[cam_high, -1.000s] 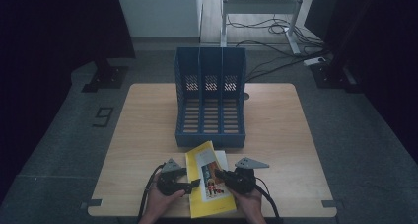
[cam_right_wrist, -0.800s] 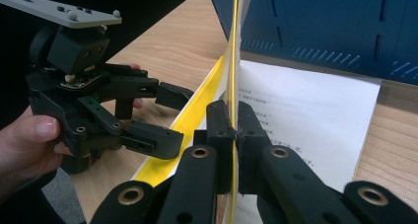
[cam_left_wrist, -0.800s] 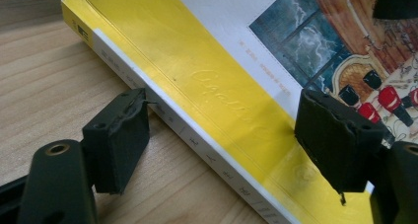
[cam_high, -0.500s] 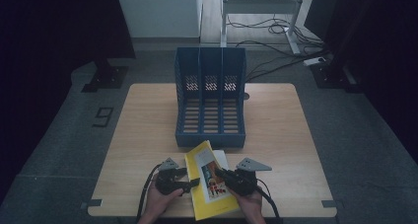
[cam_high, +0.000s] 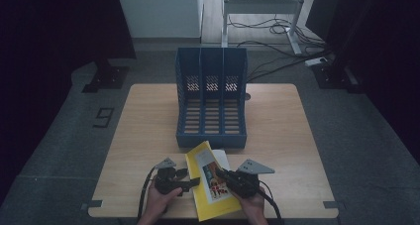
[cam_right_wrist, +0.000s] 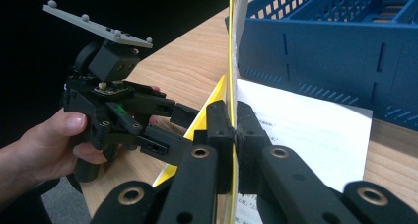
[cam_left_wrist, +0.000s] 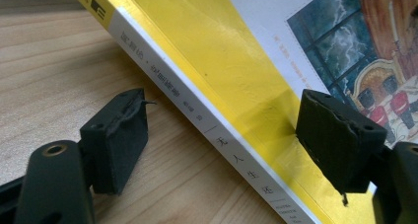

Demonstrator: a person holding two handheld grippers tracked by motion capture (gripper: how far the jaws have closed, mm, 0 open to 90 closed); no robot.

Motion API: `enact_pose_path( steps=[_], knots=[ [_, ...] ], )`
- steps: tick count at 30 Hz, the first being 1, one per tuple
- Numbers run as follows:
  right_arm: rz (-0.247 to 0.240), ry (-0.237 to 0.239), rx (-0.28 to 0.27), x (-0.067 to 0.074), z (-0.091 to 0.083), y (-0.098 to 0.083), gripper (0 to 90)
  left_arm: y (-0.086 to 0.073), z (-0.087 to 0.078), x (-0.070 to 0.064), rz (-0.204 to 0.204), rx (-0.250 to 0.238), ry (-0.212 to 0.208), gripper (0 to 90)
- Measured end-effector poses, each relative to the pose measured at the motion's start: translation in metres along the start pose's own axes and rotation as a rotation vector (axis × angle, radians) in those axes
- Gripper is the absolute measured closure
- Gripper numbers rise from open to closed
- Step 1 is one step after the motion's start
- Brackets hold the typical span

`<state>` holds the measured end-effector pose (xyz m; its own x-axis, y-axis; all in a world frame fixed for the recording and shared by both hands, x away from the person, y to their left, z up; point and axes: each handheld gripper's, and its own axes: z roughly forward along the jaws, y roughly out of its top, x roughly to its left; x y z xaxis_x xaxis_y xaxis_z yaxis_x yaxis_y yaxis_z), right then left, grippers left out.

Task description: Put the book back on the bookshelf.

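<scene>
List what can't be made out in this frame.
- Book title: too small in the high view, cropped in the left gripper view.
- Paper under the book: text too small, partly covered.
- Right gripper: the cover's full face, seen edge-on.
- Rack slots: contents dim.

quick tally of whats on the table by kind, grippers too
yellow book: 1
white paper sheet: 1
blue file rack: 1
grippers: 2, the left gripper and the right gripper
total: 5

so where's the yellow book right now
In the high view the yellow paperback book sits at the table's near edge, just in front of the blue plastic file rack, between the left gripper and right gripper.
</scene>
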<state>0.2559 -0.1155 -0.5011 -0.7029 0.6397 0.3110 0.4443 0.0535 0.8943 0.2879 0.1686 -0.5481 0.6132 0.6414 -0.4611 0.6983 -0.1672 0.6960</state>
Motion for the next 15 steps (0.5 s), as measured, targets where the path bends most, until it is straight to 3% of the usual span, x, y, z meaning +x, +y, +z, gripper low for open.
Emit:
enact_pose_path(
  steps=[10,15],
  knots=[
    [-0.028,0.027,-0.016,0.0070,-0.0018,0.0032,87.2,0.0000,0.0012,-0.0039,-0.009,-0.021,-0.055,20.4],
    [-0.035,0.030,-0.017,0.0080,-0.0014,0.0032,87.2,-0.0004,0.0018,-0.0044,-0.014,-0.024,-0.054,20.0]
  ],
)
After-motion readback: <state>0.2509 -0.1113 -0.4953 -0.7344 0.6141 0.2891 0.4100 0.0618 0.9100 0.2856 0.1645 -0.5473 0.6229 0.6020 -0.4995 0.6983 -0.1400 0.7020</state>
